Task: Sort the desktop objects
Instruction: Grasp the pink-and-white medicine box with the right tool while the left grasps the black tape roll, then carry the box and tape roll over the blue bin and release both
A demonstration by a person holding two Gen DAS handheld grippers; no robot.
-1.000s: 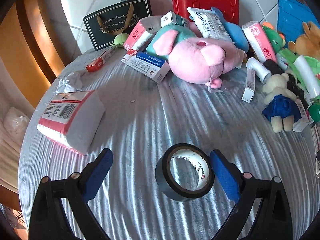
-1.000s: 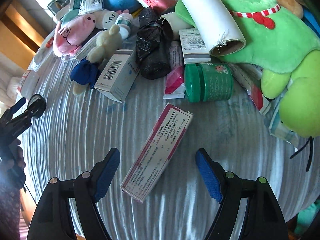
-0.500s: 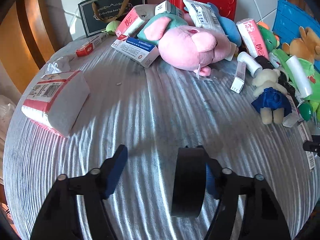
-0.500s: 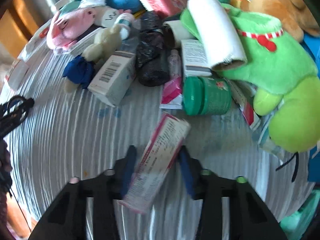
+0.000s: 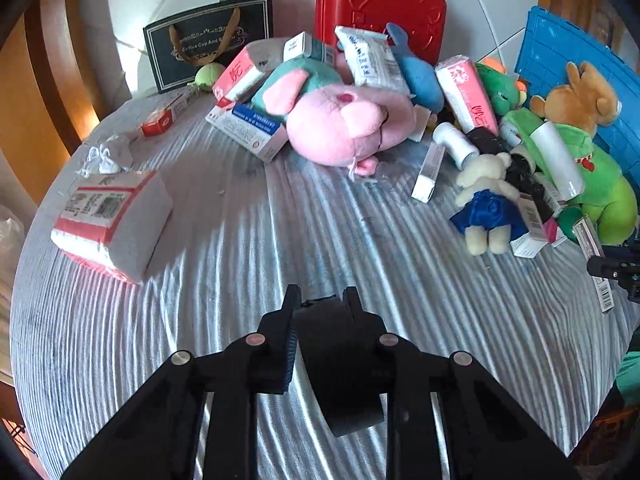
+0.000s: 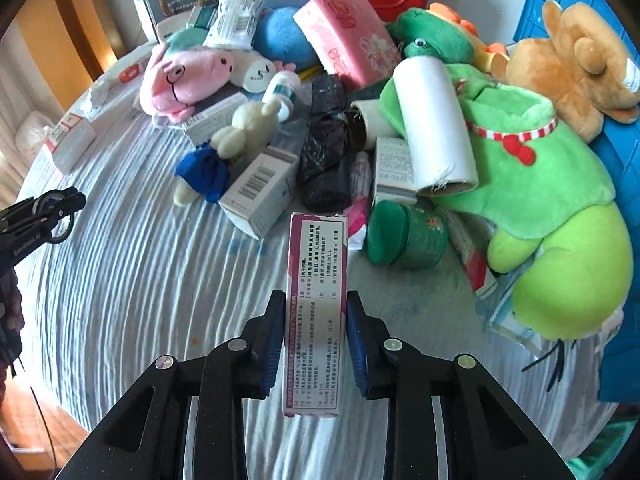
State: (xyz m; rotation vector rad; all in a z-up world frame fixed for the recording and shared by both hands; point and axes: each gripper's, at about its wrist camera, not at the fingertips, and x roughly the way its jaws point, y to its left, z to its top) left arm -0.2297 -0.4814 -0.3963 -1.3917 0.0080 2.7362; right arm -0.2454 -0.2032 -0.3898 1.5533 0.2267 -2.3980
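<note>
My left gripper (image 5: 320,300) is shut on a black tape roll (image 5: 340,364), held edge-on above the striped tablecloth (image 5: 240,264). My right gripper (image 6: 316,300) is shut on a long pink-and-white medicine box (image 6: 316,304), lifted off the tablecloth (image 6: 140,280) and pointing away from me. The left gripper also shows at the left edge of the right wrist view (image 6: 44,216).
A heap of plush toys, boxes and tubes fills the far and right side: pink pig (image 5: 344,124), green frog (image 6: 532,184), small bear (image 5: 486,200), green jar (image 6: 408,236), red case (image 5: 380,8), blue crate (image 5: 576,64). A tissue pack (image 5: 112,216) lies left.
Both grippers closed from open. The left took hold of the tape roll and turned it on edge. The right gripped the medicine box and lifted it off the cloth.
</note>
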